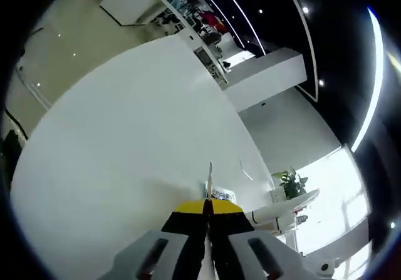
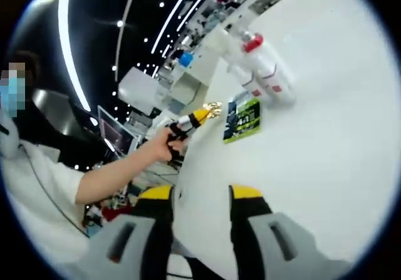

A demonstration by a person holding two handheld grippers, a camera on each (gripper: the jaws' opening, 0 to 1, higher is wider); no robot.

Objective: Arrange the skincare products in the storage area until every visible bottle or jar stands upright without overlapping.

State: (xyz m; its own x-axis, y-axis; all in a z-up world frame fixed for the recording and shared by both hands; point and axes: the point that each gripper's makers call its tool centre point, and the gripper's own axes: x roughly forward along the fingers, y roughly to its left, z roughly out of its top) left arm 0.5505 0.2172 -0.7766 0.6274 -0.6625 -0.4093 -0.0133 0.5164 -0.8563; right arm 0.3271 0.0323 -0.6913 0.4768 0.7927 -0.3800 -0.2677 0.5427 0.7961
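Two yellow-tipped jaws of the left gripper (image 1: 208, 214) press together on a thin flat item (image 1: 210, 178) seen edge-on above the white table (image 1: 125, 142). Right gripper (image 2: 200, 195) gapes, holding nothing; beyond lie a green-black packet (image 2: 242, 119), print unreadable, and red-capped white bottles (image 2: 266, 67).

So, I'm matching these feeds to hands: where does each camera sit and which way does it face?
Left gripper view: rides the left gripper, closed on a thin item, facing across the table toward a plant.
Right gripper view: rides the open right gripper, facing bottles, a green packet, the person's hand holding the left gripper.
Shared: the table, left gripper.
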